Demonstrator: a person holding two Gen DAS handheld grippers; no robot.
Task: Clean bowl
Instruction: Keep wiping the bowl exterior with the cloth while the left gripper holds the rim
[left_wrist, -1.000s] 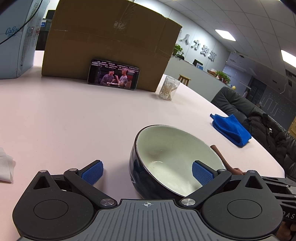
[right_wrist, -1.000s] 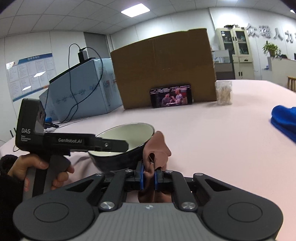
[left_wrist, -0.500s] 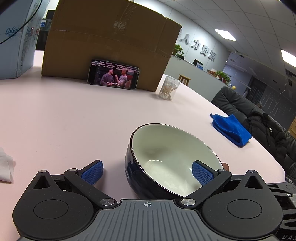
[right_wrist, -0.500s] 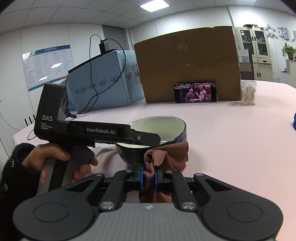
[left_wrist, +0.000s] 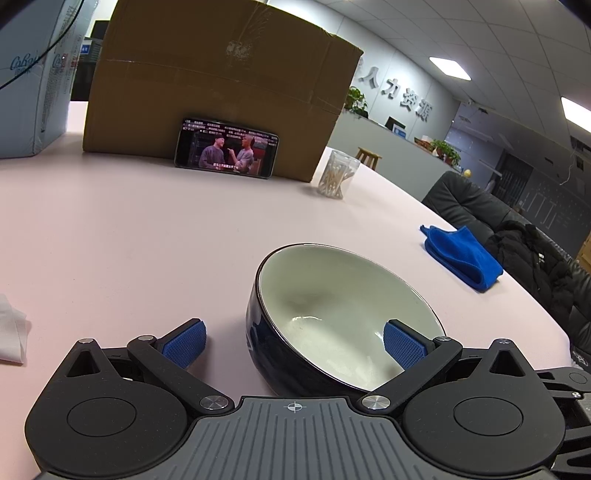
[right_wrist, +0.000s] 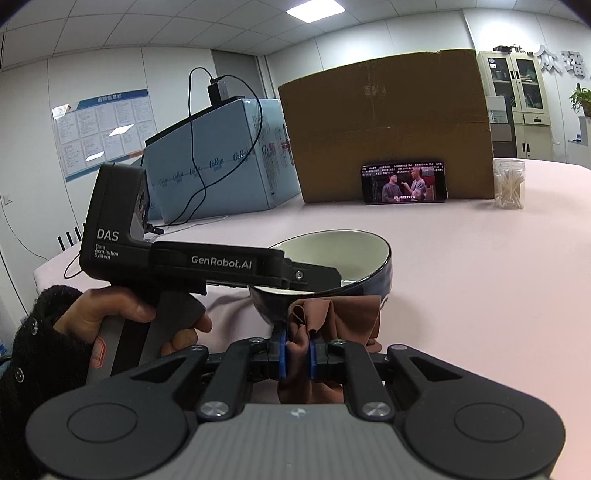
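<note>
Surface: pale pink table (left_wrist: 129, 229), wide and bare across its near left and middle.
Left edge: white tissue (left_wrist: 11, 332) at the frame border; light blue carton (right_wrist: 221, 158) with a black cable over it.
Left gripper (left_wrist: 293, 341): jaws wide apart, nothing clamped; left pad (left_wrist: 184, 341) outside the bowl near the table, right pad (left_wrist: 402, 349) over the bowl's inside; contact with the wall not clear.
Hand (right_wrist: 122, 314): wrapped round the left gripper's grip, dark sleeve.
Bowl (left_wrist: 343, 317): dark blue outside, whitish inside, tilted, just ahead of both grippers; pale residue at the bottom.
Right gripper (right_wrist: 295, 354): pads nearly together, pinching a brown cloth (right_wrist: 332, 317).
Brown cloth: bunched against the bowl's outer wall.
Back: cardboard box (left_wrist: 221, 85), phone (left_wrist: 226, 148) leaning on it.
Clear jar (left_wrist: 338, 173): holds cotton swabs.
Right side: blue cloth (left_wrist: 463, 256) near the table's edge, well apart from the bowl.
</note>
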